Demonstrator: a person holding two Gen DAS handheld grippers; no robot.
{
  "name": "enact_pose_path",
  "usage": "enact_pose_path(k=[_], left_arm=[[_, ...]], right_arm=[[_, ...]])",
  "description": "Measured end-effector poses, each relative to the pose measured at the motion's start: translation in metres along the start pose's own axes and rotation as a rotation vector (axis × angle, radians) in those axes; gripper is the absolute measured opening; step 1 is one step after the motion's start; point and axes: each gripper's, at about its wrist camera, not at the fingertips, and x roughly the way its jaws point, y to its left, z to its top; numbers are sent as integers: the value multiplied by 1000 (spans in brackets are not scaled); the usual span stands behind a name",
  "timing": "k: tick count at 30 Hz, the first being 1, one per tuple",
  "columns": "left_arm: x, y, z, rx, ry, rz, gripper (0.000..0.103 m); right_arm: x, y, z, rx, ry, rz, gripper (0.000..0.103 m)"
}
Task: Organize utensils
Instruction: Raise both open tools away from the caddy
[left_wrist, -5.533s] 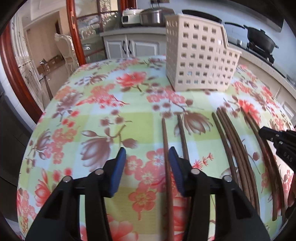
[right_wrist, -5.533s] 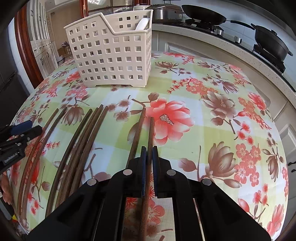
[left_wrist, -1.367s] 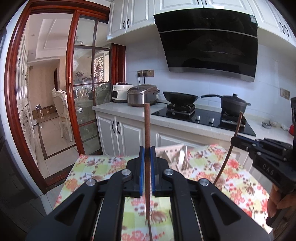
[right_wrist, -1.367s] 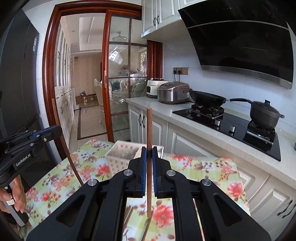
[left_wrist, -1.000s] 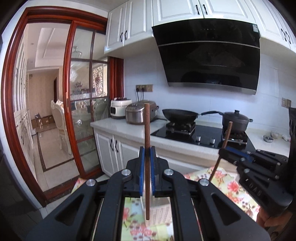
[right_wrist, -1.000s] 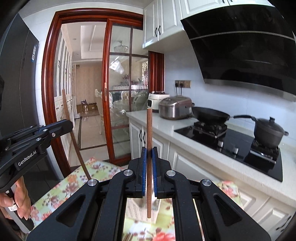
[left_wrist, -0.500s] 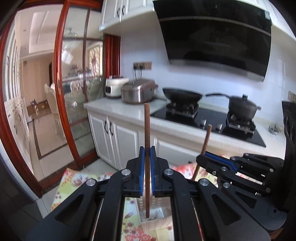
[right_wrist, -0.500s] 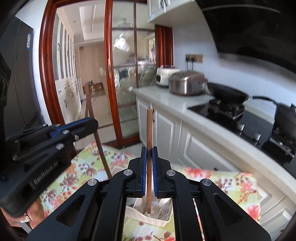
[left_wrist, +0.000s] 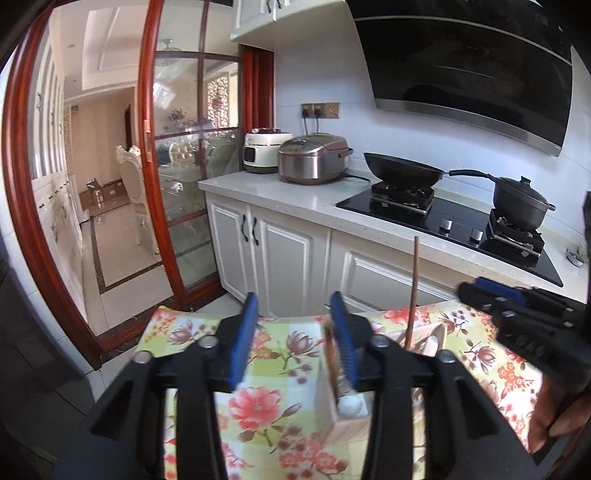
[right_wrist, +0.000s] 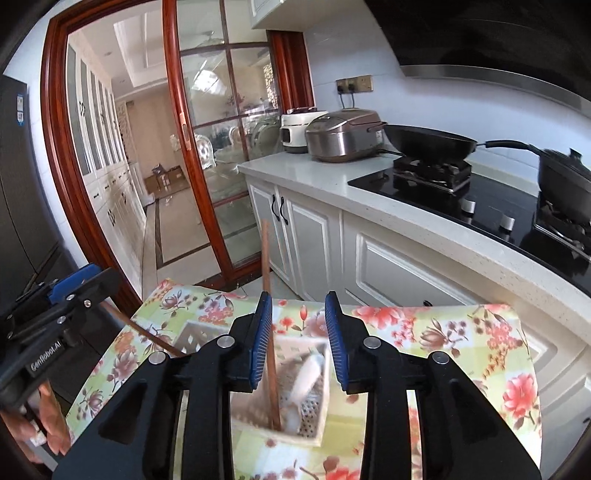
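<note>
We see the cream plastic basket (right_wrist: 314, 432) standing on the worktop (right_wrist: 498, 369), which is covered by a floral checked cloth. The basket walls are pierced with square holes. Inside it, in the right wrist view, stand a brown wooden chopstick (right_wrist: 269, 314) and a white rounded utensil (right_wrist: 306, 376); the exact kind of the white utensil cannot be told.

The right gripper (right_wrist: 298, 332) hangs above the basket with its jaws opening. The chopstick rises between the blue ribbed pads, just beside the left pad (right_wrist: 261, 332); whether it touches that pad cannot be told, and the right pad is clear of it. Its lower end rests inside the basket.

In the left wrist view, the left gripper (left_wrist: 293, 332) also has its jaws opening, and the gap is wide. A second brown chopstick (left_wrist: 331, 354), blurred, lies close against the right-hand blue pad (left_wrist: 341, 332), its lower end in the basket (left_wrist: 347, 424) next to a white rounded end (left_wrist: 349, 404). The left-hand pad is well apart from it.

A further thin brown chopstick (left_wrist: 413, 291) stands nearly upright in the basket, beyond the left gripper.

Both grippers are black plastic with metal pivot screws. A hand (left_wrist: 550, 417) holds the right gripper at the right edge of the left view.
</note>
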Motion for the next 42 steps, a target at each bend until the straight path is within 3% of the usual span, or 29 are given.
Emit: enact_pose_path(k=[2, 10, 15, 17, 20, 24, 25, 26, 27, 32, 33, 34, 36, 37, 38, 42], left_arm=[[-11, 6, -11, -10, -12, 15, 61], [-54, 23, -64, -64, -28, 72, 87], [-70, 19, -61, -52, -93, 86, 82], [-66, 11, -48, -13, -77, 54, 57], [-53, -4, -30, 38, -67, 57, 51], [-51, -8, -24, 21, -70, 42, 51], [-58, -6, -28, -8, -88, 27, 56], [-61, -6, -31, -24, -98, 16, 69], [-64, -6, -36, -43, -112, 6, 71], [-63, -11, -66, -94, -116, -15, 72], [-56, -12, -70, -85, -106, -9, 71], [-46, -13, -71, -76, -88, -6, 60], [-32, -11, -70, -76, -58, -15, 37], [-26, -10, -69, -80, -50, -22, 17], [-20, -8, -65, -80, -56, -61, 10], [-4, -10, -41, -57, -62, -66, 9]], right_arm=[[-12, -6, -11, 3, -2, -3, 30], [-59, -16, -82, 26, 26, -7, 30], [-77, -20, -110, 43, 29, -15, 30], [-83, -21, -113, 53, 22, -20, 30], [-91, -26, -109, 67, -3, -11, 30], [-102, -33, -103, 77, -38, -8, 30], [-103, -35, -103, 79, -42, -9, 30], [-102, -38, -103, 83, -44, -10, 30], [-100, -40, -104, 89, -43, -9, 30], [-81, -43, -111, 98, -13, -1, 30], [-77, -41, -114, 97, -4, 2, 30], [-74, -40, -116, 97, 5, 7, 30], [-71, -39, -121, 96, 12, 11, 30], [-69, -39, -123, 96, 15, 12, 30], [-68, -39, -124, 97, 18, 12, 30], [-64, -47, -128, 113, 28, 1, 30]])
